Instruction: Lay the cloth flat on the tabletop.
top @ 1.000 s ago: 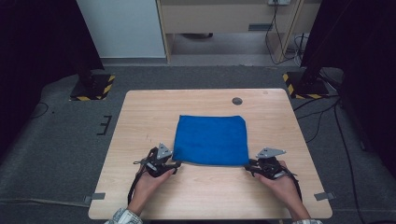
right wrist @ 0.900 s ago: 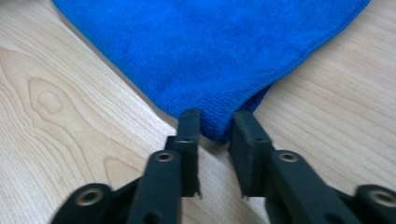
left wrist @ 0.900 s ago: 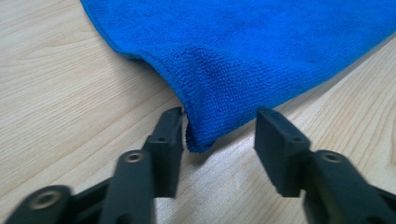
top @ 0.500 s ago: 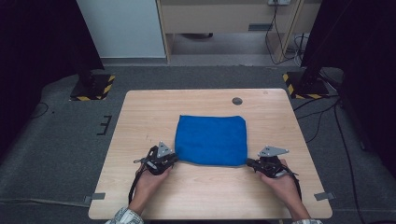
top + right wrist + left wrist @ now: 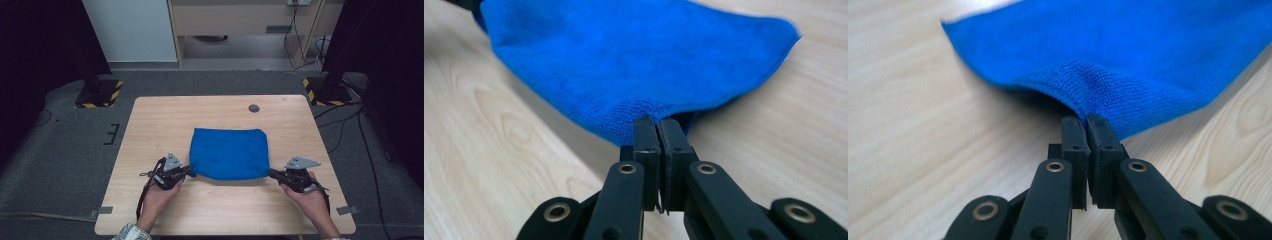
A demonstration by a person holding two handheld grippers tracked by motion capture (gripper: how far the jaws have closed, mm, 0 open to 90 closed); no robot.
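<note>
A blue folded cloth [image 5: 229,152] lies in the middle of the wooden table [image 5: 150,130]. My left gripper [image 5: 190,171] pinches its near left corner; the jaws have just been closing and now press on the cloth [image 5: 1128,65] at their tips [image 5: 1086,122]. At the near right corner, my right gripper [image 5: 272,173] is shut on the cloth [image 5: 624,55], with the terry edge clamped between its tips [image 5: 657,125]. The cloth's near edge hangs a little above the table and casts a shadow under it; the far edge rests on the wood.
A small dark round disc [image 5: 254,108] sits in the tabletop near the far edge. Bare wood surrounds the cloth on all sides. Two stand bases with yellow-black tape [image 5: 99,95] [image 5: 325,92] stand on the floor beyond the far corners.
Both grippers have closed on the cloth's near corners. The right hand has risen slightly, and the cloth's near edge has lifted off the table.
</note>
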